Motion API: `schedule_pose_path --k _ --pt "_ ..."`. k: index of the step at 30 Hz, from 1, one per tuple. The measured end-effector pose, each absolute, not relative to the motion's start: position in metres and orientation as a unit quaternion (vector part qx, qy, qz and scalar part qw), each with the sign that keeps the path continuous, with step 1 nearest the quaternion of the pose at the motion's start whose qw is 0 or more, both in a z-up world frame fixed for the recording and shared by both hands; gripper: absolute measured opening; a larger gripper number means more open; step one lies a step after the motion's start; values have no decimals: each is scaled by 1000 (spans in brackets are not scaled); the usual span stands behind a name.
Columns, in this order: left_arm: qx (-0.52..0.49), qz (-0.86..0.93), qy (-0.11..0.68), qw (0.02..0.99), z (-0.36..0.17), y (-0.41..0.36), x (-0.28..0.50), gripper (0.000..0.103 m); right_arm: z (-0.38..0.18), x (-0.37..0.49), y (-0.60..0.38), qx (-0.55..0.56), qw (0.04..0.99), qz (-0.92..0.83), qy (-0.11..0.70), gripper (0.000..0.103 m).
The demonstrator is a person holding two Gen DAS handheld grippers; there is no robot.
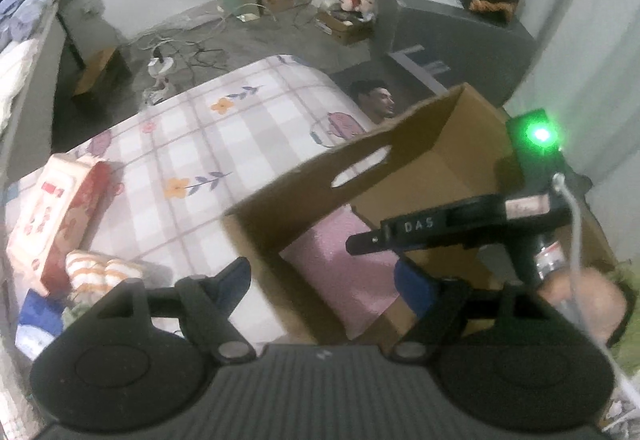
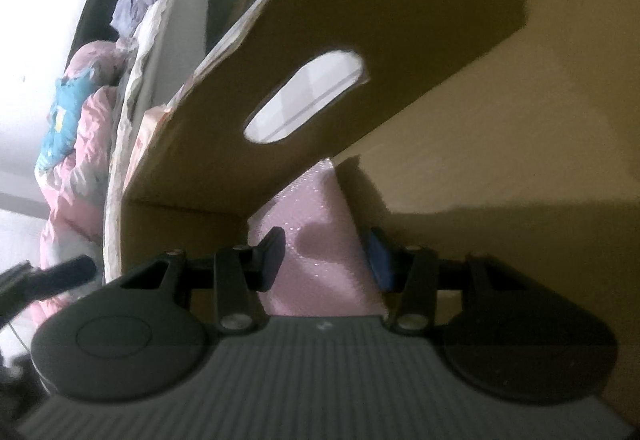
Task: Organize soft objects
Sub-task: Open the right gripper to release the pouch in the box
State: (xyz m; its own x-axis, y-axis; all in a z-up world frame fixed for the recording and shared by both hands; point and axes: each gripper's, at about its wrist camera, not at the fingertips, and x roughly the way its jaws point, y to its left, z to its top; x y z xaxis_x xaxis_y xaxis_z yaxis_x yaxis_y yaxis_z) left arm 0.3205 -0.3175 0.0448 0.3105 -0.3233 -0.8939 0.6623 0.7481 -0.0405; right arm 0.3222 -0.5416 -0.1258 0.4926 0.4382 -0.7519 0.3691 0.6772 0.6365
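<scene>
The left tongs are black, with blue pads, silver pivot screws and a ribbed grey body. The right tongs match; seen from outside they bear white letters, apparently "DAS", a green light and a white cable.

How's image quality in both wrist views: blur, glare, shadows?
Left wrist view: fisheye bends the room edges, a green LED blooms, the cardboard box rim is motion-smeared. Right wrist view: soft throughout, the wall at left blown out, the box interior in deep shadow, pink foam dim.
</scene>
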Motion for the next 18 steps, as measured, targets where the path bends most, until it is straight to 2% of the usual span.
schedule_pose_path --k 10,13,18 --pt "136 -290 484 814 69 -260 320 80 -108 338 -511 366 781 41 504 48" --pt "121 -287 468 827 82 -236 313 84 -85 332 -512 347 796 23 495 55" --pt "111 -276 418 858 100 -190 283 89 -17 305 -502 277 848 -3 452 61"
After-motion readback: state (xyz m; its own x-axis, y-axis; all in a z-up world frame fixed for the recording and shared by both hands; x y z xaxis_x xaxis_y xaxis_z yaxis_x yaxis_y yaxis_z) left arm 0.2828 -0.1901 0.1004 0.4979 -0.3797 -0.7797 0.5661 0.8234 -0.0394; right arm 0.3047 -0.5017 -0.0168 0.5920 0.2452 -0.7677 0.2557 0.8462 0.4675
